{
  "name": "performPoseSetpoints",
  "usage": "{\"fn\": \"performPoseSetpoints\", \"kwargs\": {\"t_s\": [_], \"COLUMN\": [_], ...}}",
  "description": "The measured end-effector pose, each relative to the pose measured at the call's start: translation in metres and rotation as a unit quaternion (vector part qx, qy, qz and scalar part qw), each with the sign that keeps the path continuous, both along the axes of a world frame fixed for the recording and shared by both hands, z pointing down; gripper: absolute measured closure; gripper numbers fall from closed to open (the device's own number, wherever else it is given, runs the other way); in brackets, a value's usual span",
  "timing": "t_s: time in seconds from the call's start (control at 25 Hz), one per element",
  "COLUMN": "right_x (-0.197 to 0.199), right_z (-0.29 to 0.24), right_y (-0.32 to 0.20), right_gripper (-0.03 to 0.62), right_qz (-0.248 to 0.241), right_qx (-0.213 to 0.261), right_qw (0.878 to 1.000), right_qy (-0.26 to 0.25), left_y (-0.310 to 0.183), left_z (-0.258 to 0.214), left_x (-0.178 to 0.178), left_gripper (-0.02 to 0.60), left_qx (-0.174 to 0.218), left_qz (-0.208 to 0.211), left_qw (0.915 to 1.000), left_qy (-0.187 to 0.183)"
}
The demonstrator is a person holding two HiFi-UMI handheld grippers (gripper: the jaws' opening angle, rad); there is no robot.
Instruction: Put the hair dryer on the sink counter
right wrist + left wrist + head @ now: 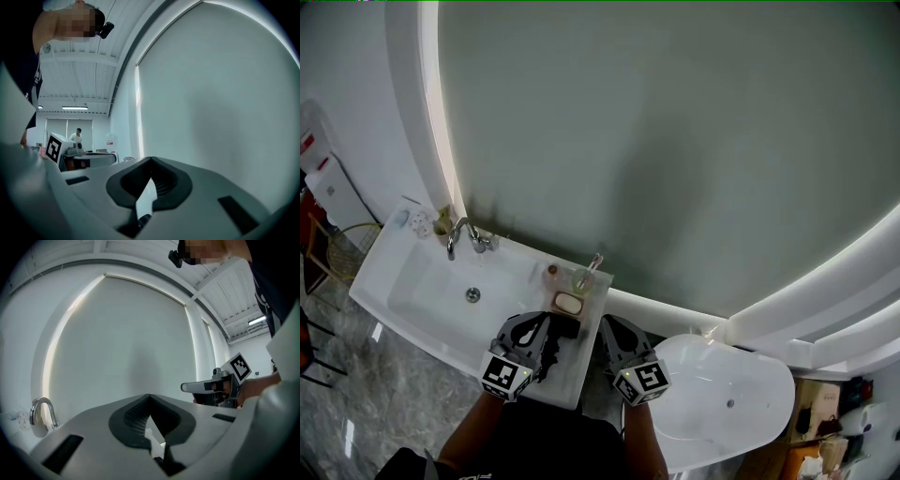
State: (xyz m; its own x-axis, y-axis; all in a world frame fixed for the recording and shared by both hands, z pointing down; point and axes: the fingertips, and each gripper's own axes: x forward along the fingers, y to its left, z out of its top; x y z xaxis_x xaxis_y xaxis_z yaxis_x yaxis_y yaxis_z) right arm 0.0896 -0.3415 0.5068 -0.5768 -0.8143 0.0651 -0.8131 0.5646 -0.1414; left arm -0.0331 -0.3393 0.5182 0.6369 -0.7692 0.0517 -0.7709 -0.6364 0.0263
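A black hair dryer (553, 343) lies on the white sink counter (581, 370), right of the basin. My left gripper (532, 322) hovers just left of it, over the counter's front part. In the left gripper view its jaws (150, 395) meet at the tips with nothing between them. Off the counter's right edge, my right gripper (614, 326) is held level with the left one. Its jaws (151, 159) are likewise shut and empty. Each gripper shows in the other's view: the right gripper (213, 387) and the left gripper (86, 159).
A chrome faucet (459, 234) stands behind the basin (441, 291). A soap dish (568, 303) and a small bottle (585, 275) sit at the counter's back. A white tub (727, 398) lies to the right. A large lit round mirror (675, 141) covers the wall.
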Motion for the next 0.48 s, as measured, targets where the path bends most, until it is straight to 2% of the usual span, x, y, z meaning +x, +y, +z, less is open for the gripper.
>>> {"fn": "performPoseSetpoints", "kwargs": {"t_s": [0.24,0.48], "right_x": [-0.0033,-0.0080], "right_z": [-0.0064,-0.0047], "right_y": [0.0045,0.0051], "right_gripper": [0.566,0.566], "right_qz": [-0.001,-0.014], "right_qx": [0.022,0.022], "right_qw": [0.999,0.999], "right_qy": [0.023,0.027], "left_y": [-0.0013,-0.0035], "left_z": [0.0048,0.0066], "left_x": [-0.0029,-0.0033], "left_gripper": [0.558,0.558], "left_qx": [-0.023,-0.025], "left_qz": [-0.002,0.001], "left_qw": [0.9997,0.9996], "left_qy": [0.010,0.011]}}
